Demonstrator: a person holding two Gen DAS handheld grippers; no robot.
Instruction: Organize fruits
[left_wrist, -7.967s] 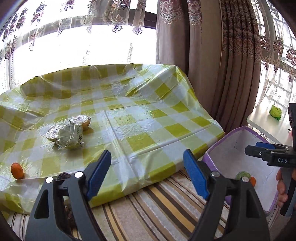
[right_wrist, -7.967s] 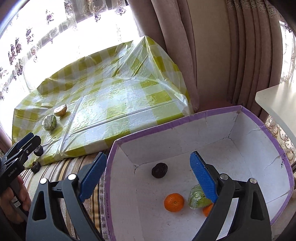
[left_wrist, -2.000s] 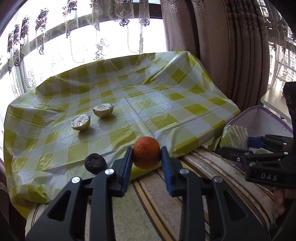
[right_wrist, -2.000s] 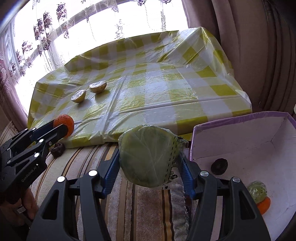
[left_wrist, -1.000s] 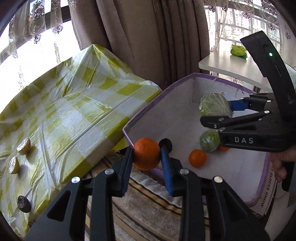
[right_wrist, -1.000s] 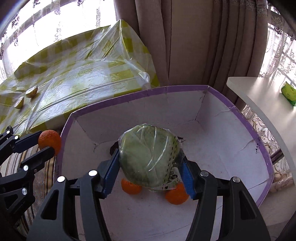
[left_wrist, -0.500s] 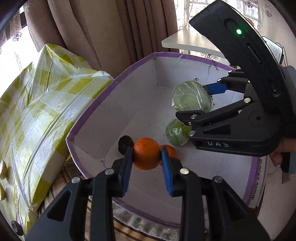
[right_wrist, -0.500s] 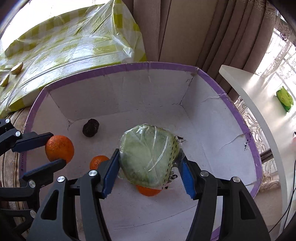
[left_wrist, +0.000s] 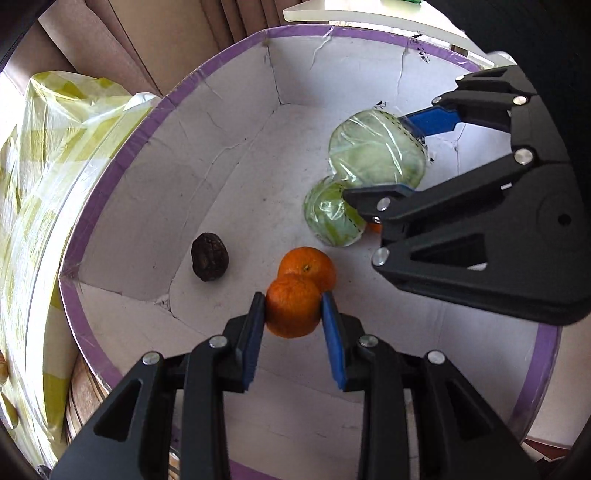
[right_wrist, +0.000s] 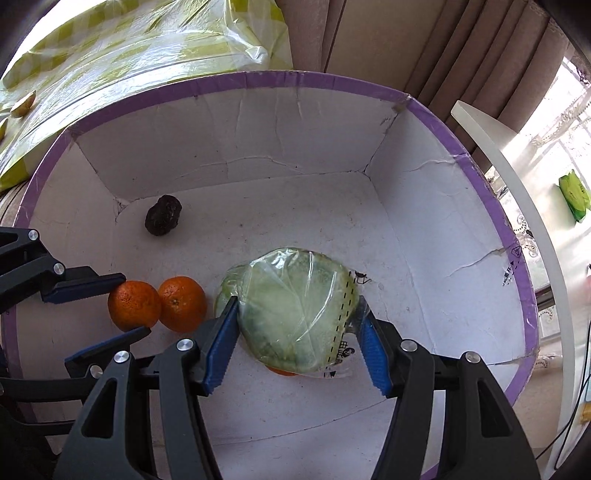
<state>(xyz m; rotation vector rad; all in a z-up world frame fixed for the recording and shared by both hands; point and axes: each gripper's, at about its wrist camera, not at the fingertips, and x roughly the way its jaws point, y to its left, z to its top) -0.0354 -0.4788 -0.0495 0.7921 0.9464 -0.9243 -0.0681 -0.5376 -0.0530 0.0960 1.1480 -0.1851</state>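
My left gripper is shut on an orange and holds it low inside the purple-rimmed white box, right beside a second orange on the box floor. My right gripper is shut on a plastic-wrapped green cabbage, low over the box floor. In the left wrist view this cabbage hangs above a second wrapped cabbage. A dark wrinkled fruit lies at the box's left; it also shows in the right wrist view. The left gripper with its orange shows there too.
An orange peeks from under the held cabbage. A bench with a yellow-checked plastic cover lies behind the box, with halved fruits on it. A white table stands right, brown curtains behind.
Both grippers have sunk deeper into the box with their fruit. The held orange is now down beside the orange on the floor, and the cabbage is lower over the other cabbage.
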